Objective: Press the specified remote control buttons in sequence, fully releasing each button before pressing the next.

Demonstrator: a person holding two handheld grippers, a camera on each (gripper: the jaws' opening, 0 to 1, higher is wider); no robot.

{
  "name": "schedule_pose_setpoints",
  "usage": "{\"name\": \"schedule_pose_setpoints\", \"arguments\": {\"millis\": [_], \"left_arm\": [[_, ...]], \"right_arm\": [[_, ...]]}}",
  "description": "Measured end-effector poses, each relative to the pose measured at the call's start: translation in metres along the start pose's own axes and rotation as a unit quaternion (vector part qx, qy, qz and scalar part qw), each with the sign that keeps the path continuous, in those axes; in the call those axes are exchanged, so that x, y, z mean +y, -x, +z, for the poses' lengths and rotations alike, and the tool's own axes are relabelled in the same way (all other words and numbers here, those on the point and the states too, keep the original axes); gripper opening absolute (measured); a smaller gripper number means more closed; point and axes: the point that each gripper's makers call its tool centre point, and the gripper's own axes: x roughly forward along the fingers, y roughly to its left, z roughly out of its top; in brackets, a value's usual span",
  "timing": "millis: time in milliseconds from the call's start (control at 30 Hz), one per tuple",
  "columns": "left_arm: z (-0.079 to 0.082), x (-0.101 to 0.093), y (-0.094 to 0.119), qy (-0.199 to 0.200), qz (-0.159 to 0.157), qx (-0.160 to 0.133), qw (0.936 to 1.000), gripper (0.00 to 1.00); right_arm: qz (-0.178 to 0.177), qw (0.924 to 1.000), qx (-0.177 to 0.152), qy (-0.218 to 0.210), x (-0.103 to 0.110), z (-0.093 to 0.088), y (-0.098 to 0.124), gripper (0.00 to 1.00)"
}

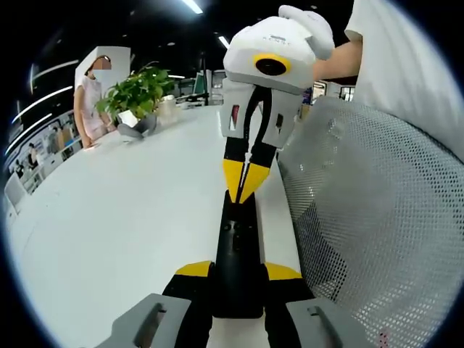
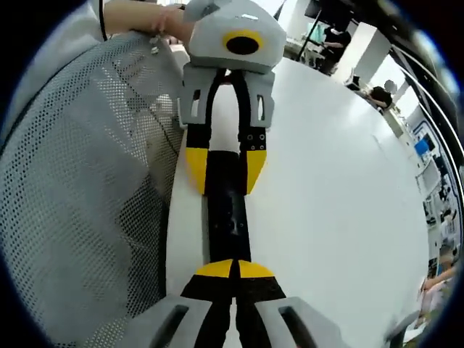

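remote braced for a button press

the left gripper [image 1: 235,279] clamped one end of the black remote [image 1: 237,250] lying near the white table [image 1: 123,225] edge. the right gripper [image 2: 233,270], jaws closed and empty, touched its buttons; it should press straight down, then lift clear. a pot [image 1: 138,127] held a plant [image 1: 136,93].

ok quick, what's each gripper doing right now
Left hand-held gripper: closed on the black remote, gripping its sides.
Right hand-held gripper: jaws shut together, tips on the remote's top.
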Motion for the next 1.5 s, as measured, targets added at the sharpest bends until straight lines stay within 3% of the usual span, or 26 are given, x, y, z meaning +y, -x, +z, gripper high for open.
{"name": "schedule_pose_setpoints", "arguments": {"millis": [33,67,133,233,533,767,933,1033,1100,1233,1300,1400,1500], "left_arm": [[0.0,0.0,0.0,0.001,0.0,0.0,1.0,0.25],[0.0,0.0,0.0,0.001,0.001,0.0,1.0,0.25],[0.0,0.0,0.0,0.001,0.001,0.0,1.0,0.25],[0.0,0.0,0.0,0.0,0.0,0.0,1.0,0.25],[0.0,0.001,-0.001,0.0,0.0,0.0,1.0,0.25],[0.001,0.001,-0.001,-0.001,-0.001,0.0,1.0,0.25],[0.001,0.0,-0.002,-0.001,-0.004,-0.001,1.0,0.25],[0.001,0.0,-0.003,-0.003,-0.004,-0.001,1.0,0.25],[0.001,0.0,-0.003,-0.002,-0.003,0.0,1.0,0.25],[0.001,0.0,-0.003,-0.003,-0.003,0.0,1.0,0.25],[0.001,0.0,-0.003,-0.003,-0.003,0.001,1.0,0.25],[0.002,0.0,-0.003,-0.005,-0.002,0.005,1.0,0.25],[0.002,0.0,-0.003,-0.006,-0.004,0.004,1.0,0.25]], "right_arm": [[-0.008,0.9998,-0.011,-0.017,0.0,0.002,0.0,0.0],[-0.012,0.9983,-0.047,-0.031,0.004,0.012,-0.001,0.0],[0.012,0.9961,-0.073,-0.048,0.019,0.023,-0.004,0.0],[0.005,0.9978,-0.066,-0.009,0.028,0.03,-0.011,0.0],[-0.011,0.9984,-0.052,-0.02,0.019,0.028,-0.009,0.0],[0.005,0.999,-0.042,-0.016,0.019,0.029,-0.012,0.0],[0.032,0.999,-0.028,0.011,0.03,0.028,-0.016,0.0],[0.007,0.9978,-0.017,0.064,0.027,0.029,-0.016,0.0],[0.004,0.9984,-0.023,0.051,0.028,0.028,-0.016,0.0],[0.022,0.998,-0.052,-0.028,0.025,0.03,-0.014,0.0],[0.048,0.9924,-0.047,-0.103,0.028,0.028,-0.01,0.0],[0.027,0.9952,-0.059,-0.074,0.02,0.031,-0.005,0.0],[0.013,0.9965,-0.049,-0.066,0.008,0.028,-0.004,0.0]]}}
